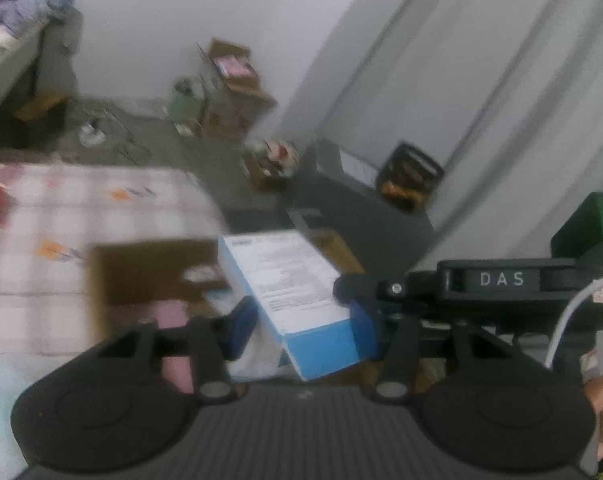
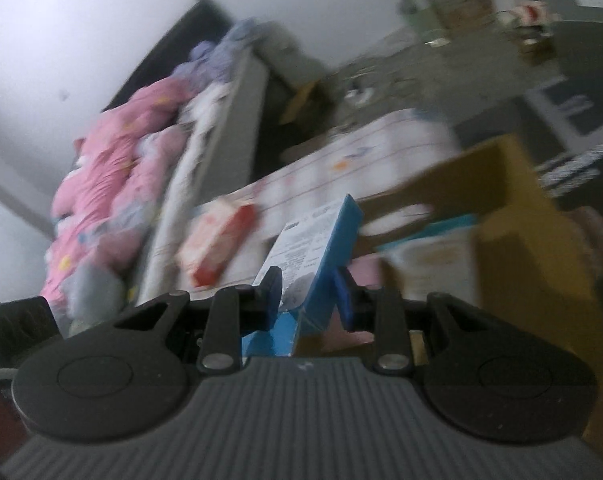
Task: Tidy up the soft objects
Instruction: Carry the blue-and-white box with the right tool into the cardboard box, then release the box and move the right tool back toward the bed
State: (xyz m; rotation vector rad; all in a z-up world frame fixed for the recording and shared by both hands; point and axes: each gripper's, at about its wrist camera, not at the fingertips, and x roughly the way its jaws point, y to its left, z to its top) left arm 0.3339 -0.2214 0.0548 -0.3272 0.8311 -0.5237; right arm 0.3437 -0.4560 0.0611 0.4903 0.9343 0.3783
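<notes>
While tilted, blue-white box [image 2: 317, 256] shows printed label.

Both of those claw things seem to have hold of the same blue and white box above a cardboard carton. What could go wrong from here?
The blue and white box sits tilted between the left tool and right tool; if the two pull apart unevenly, its thin card may crush or tear. The cardboard carton below already holds other packets, so a drop could land askew. Both views are motion-blurred, suggesting fast movement and possible slipping.
</notes>
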